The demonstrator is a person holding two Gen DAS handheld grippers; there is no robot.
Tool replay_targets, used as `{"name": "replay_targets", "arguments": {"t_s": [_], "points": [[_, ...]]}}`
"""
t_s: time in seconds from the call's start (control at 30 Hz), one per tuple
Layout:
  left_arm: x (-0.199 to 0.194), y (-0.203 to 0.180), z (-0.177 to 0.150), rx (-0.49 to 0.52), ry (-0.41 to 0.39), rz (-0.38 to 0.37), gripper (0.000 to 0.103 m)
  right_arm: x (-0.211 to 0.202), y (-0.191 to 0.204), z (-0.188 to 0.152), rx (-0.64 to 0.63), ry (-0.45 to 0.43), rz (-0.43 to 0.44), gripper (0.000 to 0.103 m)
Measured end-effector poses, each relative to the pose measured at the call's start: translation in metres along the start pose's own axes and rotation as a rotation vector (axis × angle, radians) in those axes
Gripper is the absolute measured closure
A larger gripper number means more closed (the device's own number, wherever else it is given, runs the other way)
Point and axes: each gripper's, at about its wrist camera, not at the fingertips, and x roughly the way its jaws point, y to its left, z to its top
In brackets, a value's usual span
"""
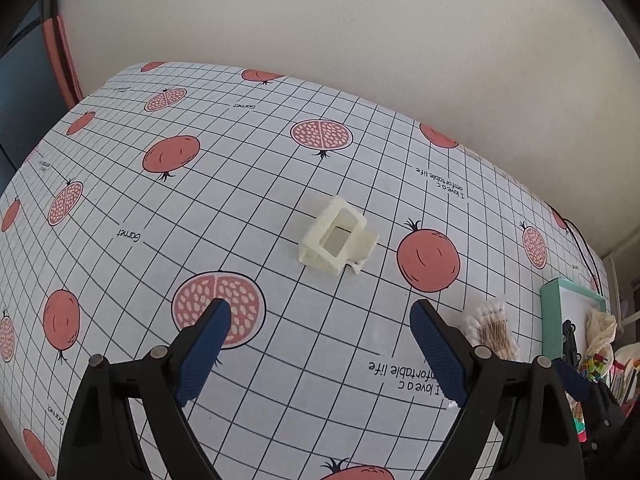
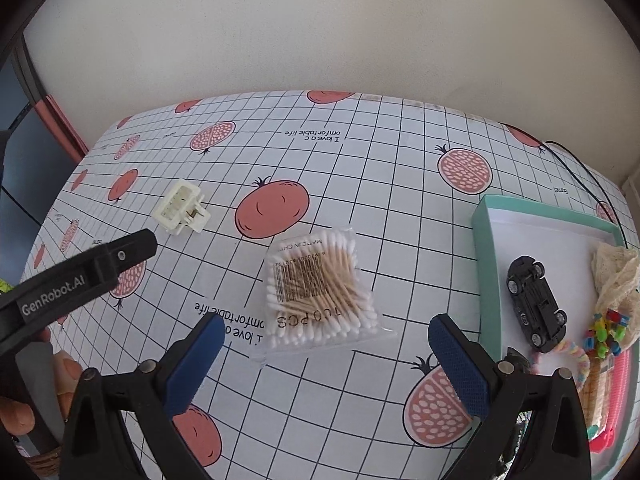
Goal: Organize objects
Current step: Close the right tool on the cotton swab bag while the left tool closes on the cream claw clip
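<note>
Pickup looks to be the step in hand. Right gripper (image 2: 322, 346) hangs spread and empty over the swab pack (image 2: 320, 294), left of the tray (image 2: 486, 256). Left gripper (image 1: 320, 320), also spread, faces the clip (image 1: 338, 236). Next: lower, pinch, carry to tray.

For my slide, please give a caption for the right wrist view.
Open right tongs above a cotton swab pack; toy car already lies in the teal box.
</note>
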Motion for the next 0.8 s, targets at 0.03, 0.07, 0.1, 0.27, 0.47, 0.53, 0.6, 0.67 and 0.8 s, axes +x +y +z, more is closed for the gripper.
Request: {"name": "replay_targets", "arguments": {"t_s": [0.03,0.07,0.1,0.27,0.47,0.53,0.6,0.67,0.8], "points": [[0.003,0.0,0.003,0.008,0.001,0.004,0.012,0.004,0.001,0.0,-0.002,0.007,0.001,0.0],[0.006,0.0,0.006,0.018,-0.001,0.011,0.012,0.008,0.001,0.001,-0.004,0.013,-0.001,0.0],[0.009,0.0,0.01,0.027,-0.005,0.015,0.012,0.012,0.001,0.002,-0.004,0.015,-0.006,0.0],[0.029,-0.006,0.022,0.093,0.007,0.027,0.012,0.029,-0.002,0.009,0.006,0.034,-0.007,0.0],[0.05,-0.014,0.028,0.135,0.021,0.045,0.012,0.044,-0.005,0.015,0.009,0.054,-0.007,0.0],[0.053,-0.017,0.03,0.142,0.019,0.041,0.012,0.047,-0.005,0.016,0.007,0.06,-0.005,0.0],[0.055,-0.02,0.031,0.153,0.006,0.037,0.012,0.049,-0.006,0.016,0.009,0.063,-0.004,0.0],[0.057,-0.025,0.033,0.171,0.004,0.045,0.012,0.051,-0.007,0.017,0.005,0.064,-0.004,0.0],[0.058,-0.03,0.036,0.185,-0.001,0.051,0.012,0.054,-0.006,0.016,-0.001,0.068,-0.005,0.0]]}}
